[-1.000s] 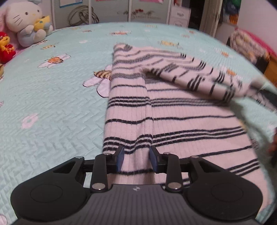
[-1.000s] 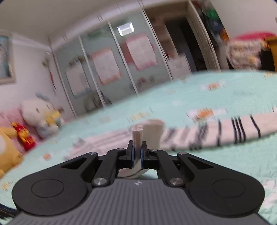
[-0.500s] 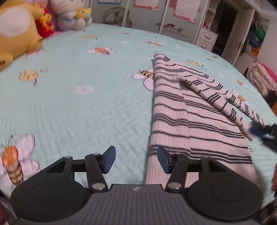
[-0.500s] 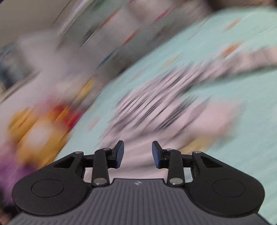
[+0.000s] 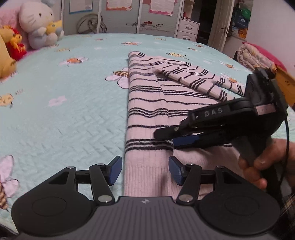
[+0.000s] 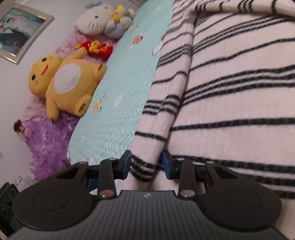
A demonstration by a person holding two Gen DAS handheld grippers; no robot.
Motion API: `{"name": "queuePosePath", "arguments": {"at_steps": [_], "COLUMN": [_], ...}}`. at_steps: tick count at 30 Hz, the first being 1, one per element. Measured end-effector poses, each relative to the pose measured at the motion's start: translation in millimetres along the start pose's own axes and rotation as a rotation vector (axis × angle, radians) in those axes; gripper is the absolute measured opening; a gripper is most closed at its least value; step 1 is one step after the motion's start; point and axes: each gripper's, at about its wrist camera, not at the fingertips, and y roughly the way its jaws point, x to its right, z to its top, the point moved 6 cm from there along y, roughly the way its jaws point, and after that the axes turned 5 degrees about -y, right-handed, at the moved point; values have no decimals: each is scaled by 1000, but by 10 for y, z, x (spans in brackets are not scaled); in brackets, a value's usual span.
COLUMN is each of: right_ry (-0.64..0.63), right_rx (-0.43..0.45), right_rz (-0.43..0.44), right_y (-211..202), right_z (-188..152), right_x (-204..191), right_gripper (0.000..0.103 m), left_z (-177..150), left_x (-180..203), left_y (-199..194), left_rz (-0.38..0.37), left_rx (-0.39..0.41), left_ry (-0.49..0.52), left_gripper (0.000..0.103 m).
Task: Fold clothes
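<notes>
We see a bed covered by a pale green quilt stitched in a zigzag pattern and printed with bees and white flowers; at its far end stand wardrobe doors with pink-edged paper sheets stuck on them, too small for us to read, and dark cursive lettering on one door that we cannot make out; a coil of cable leans at their foot, and a white chest of drawers stands beside an open doorway. Along the left edge of the bed sit a white cat plush, a small red and yellow plush and a big yellow plush on purple frilled fabric; a framed photograph hangs on the wall above.

The pink sweater with black stripes lies lengthwise on the quilt, its left side folded inward and 1 sleeve laid slanting across the chest.

Our left gripper hangs over the ribbed hem with its fingers wide apart, holding nothing; our right gripper, held by a hand, has its fingers apart on either side of the folded strip's striped lower end, not closed on it; its side reads "DAS" in the left wrist view.
</notes>
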Motion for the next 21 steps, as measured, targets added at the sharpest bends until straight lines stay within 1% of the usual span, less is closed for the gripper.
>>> {"name": "queuePosePath", "arguments": {"at_steps": [1,2,3,5,7,9,10,15,17,20,21], "right_ry": [-8,-21,-27,-38,-69,-98,-84,-11,1,18,24], "right_rx": [-11,-19,-17,-15,10,-8,-15,-50,-39,-22,-16], "right_rz": [3,6,8,12,5,-16,-13,3,14,31,36], "right_y": [25,25,2,-44,-145,-141,-123,-34,-96,-190,-222], "right_z": [-17,-32,-3,54,158,213,192,86,78,68,64], "right_x": [-22,-44,-55,-78,-94,-69,-41,100,118,144,153], "right_gripper": [34,21,6,6,6,7,7,12,13,13,14], "left_z": [-1,-1,11,36,56,62,58,52,66,85,120], "left_x": [-23,-47,-92,-180,-263,-326,-336,-282,-231,-135,-86], "left_y": [13,24,11,-17,-31,-32,-17,25,47,114,113], "left_rz": [-6,-13,-26,-52,-59,-56,-47,-39,-43,-27,-40], "left_rx": [-3,-6,-4,0,1,-1,-5,-21,-24,-31,-18], "left_ry": [-14,-28,-53,-102,-137,-161,-163,-140,-121,-78,-60], "left_gripper": [59,59,59,59,59,59,59,59,59,59,59]}}
